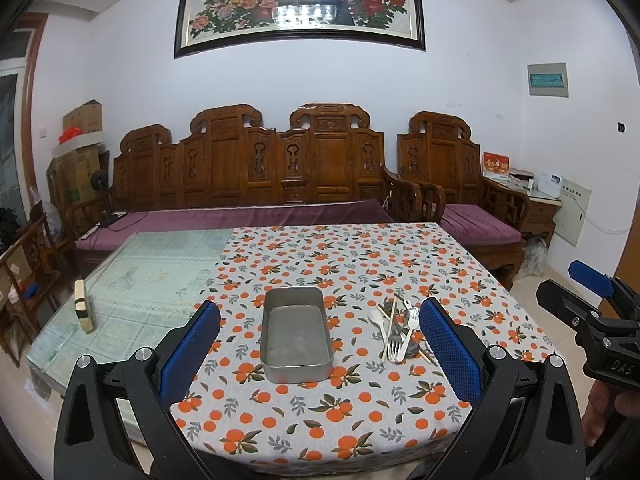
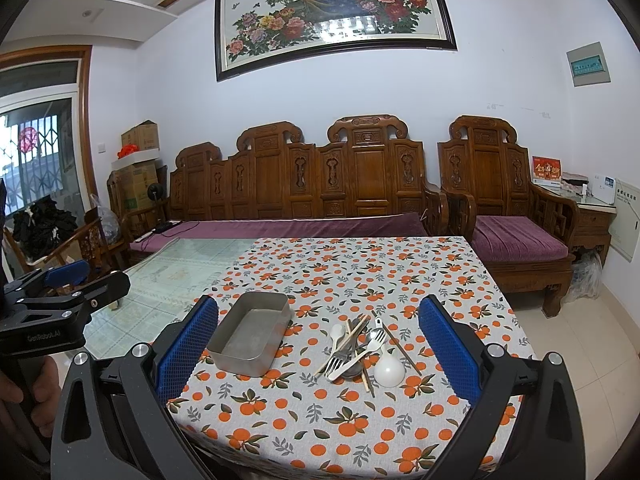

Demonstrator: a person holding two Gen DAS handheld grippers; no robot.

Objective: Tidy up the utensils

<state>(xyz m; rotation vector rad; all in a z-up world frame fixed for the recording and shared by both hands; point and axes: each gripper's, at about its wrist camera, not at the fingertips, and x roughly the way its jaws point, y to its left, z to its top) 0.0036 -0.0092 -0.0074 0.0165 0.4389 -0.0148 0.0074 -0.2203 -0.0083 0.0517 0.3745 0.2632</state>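
Note:
An empty grey metal tray [image 1: 297,372] [image 2: 248,362] sits on the orange-patterned tablecloth. To its right lies a pile of utensils [image 1: 400,330] [image 2: 358,350]: metal forks, white plastic spoons, wooden chopsticks and a round white ladle [image 2: 389,369]. My left gripper [image 1: 320,354] hangs open above the near table edge, with the tray between its blue pads. My right gripper [image 2: 319,354] is open too, nothing between its pads, the pile ahead of it. Each gripper shows at the edge of the other's view, the right gripper [image 1: 600,320] and the left gripper [image 2: 60,300].
The cloth covers the right part of a glass-topped table [image 1: 152,276]. A small block [image 1: 84,306] stands on the glass at the left. A carved wooden sofa [image 1: 248,172] and armchair [image 1: 460,176] stand behind the table. A hand [image 2: 24,392] holds the left gripper's handle.

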